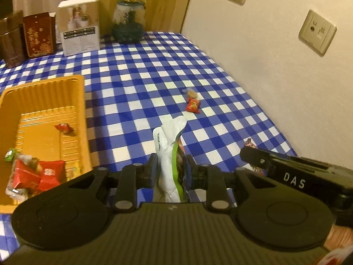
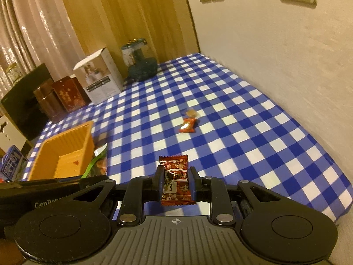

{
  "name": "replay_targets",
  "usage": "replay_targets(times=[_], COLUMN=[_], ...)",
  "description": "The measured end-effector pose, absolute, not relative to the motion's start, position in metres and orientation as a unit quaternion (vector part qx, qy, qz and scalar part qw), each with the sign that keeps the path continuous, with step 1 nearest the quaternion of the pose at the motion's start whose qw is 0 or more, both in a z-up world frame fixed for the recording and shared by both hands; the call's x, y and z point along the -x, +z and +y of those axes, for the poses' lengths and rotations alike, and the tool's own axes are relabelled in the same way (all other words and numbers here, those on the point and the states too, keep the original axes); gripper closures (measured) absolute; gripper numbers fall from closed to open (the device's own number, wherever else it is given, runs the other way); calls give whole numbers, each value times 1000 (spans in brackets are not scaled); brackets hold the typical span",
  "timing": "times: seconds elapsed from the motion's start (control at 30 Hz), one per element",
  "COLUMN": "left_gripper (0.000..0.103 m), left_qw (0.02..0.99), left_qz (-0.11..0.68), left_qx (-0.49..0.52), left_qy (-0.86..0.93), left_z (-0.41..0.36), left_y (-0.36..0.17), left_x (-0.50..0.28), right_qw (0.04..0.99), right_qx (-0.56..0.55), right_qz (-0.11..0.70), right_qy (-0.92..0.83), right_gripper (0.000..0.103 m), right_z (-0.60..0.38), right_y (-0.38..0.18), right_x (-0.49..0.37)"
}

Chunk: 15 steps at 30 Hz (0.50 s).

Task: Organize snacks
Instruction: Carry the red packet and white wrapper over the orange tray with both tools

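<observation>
Left gripper (image 1: 171,165) I have clamped on a white pouch (image 1: 169,154) at lower centre, beside the tray (image 1: 50,101) at left; right gripper (image 2: 175,178) pinches a red candy (image 2: 176,181) above the bench (image 2: 242,121).

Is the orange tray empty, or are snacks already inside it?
Not empty: the orange tray already holds several red snack packets and one green candy.

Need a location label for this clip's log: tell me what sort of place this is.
Probably a home room: a table with a blue-and-white checkered tablecloth stands against a wall with sockets, curtains hang behind, and gift boxes line the back.
</observation>
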State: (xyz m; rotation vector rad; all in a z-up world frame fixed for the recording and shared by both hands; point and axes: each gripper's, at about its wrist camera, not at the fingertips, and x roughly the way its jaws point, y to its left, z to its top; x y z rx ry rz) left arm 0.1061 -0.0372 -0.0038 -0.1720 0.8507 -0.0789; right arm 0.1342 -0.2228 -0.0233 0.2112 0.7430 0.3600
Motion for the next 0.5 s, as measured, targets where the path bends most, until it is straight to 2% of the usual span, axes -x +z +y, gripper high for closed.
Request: replay_targets(times=[0.5], left_gripper=[80], left_qw=[919], left_qz=[386], left_qx=[77], left_qy=[-16], left_z=[2], left_y=[33], left_x=[-57], right_qw=[909], right_qx=[-76], right_qz=[345], right_qy=[220], right_gripper=[80], right_z=[-169], right_y=[12], right_x=[-90])
